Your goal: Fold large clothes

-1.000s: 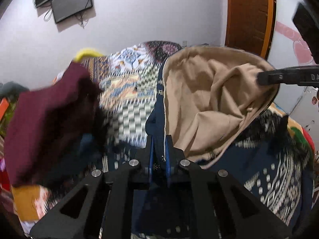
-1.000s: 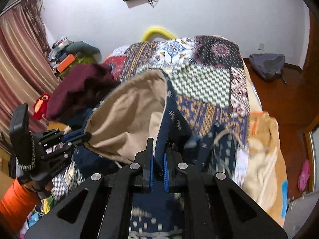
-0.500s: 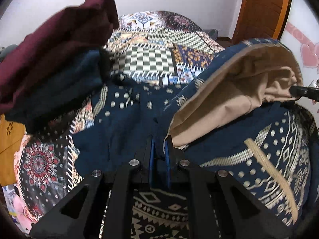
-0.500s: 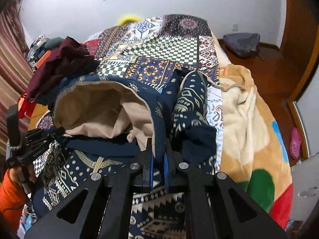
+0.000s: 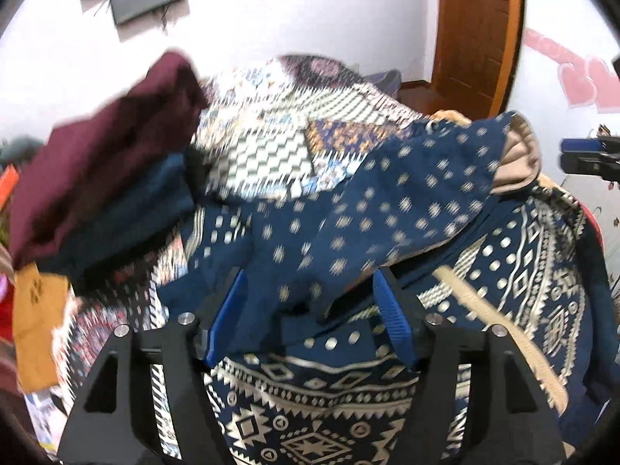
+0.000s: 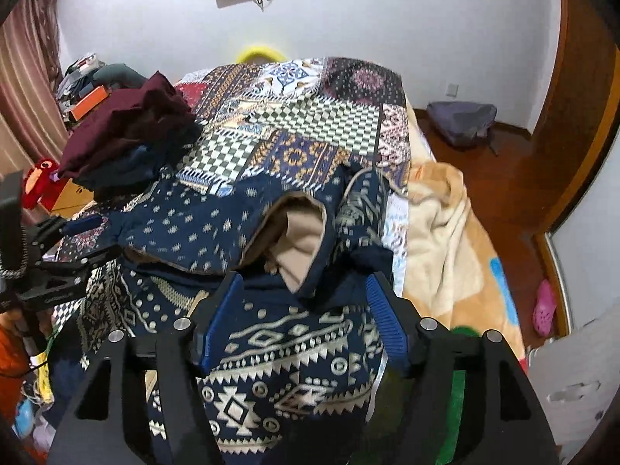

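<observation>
A: How's the light?

B: Even and fairly bright indoors. The white wall is almost blown out in the left wrist view, and no hard shadows fall on the bed.

A: Sharpness?

B: The left wrist view is smeared: the navy patterned garment and the maroon clothes streak sideways. The right wrist view is crisper. Both bend straight lines, like the door frame, and go black in the corners.
</observation>
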Action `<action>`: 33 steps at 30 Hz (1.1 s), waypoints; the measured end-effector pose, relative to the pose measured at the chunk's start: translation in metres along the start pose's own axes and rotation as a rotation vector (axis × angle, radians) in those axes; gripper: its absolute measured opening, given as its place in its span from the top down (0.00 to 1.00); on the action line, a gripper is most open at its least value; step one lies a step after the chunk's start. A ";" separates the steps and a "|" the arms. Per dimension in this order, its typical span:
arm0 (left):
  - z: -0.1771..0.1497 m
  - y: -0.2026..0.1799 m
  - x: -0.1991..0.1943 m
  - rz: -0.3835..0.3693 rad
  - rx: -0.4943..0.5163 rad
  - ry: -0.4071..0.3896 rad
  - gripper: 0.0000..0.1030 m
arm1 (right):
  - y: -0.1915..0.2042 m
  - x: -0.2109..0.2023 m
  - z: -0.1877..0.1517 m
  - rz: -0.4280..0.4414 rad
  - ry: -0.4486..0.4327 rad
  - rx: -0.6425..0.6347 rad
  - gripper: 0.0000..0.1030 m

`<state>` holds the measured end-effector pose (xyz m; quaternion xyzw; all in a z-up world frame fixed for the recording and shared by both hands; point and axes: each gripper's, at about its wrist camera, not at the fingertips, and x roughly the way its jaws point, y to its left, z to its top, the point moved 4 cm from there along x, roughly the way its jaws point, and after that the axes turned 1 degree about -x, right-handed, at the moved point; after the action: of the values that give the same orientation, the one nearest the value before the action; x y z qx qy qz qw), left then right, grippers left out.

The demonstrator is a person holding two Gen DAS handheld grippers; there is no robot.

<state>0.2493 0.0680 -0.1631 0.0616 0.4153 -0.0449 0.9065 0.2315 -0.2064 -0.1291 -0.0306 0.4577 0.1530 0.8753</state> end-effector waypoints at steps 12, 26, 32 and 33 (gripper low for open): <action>0.035 -0.081 0.037 -0.122 0.179 0.040 0.20 | -0.011 0.030 0.017 -0.036 0.010 0.005 0.39; 0.046 -0.071 0.086 -0.137 0.089 0.057 0.31 | -0.016 0.059 0.031 0.006 -0.007 -0.003 0.40; 0.051 -0.075 0.097 -0.158 0.117 0.096 0.90 | -0.005 0.073 0.040 0.104 0.028 0.038 0.79; 0.051 -0.073 0.095 -0.164 0.105 0.091 0.90 | -0.003 0.072 0.039 0.115 0.024 0.042 0.83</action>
<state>0.3394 -0.0143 -0.2075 0.0765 0.4569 -0.1377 0.8754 0.3018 -0.1847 -0.1645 0.0122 0.4722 0.1930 0.8600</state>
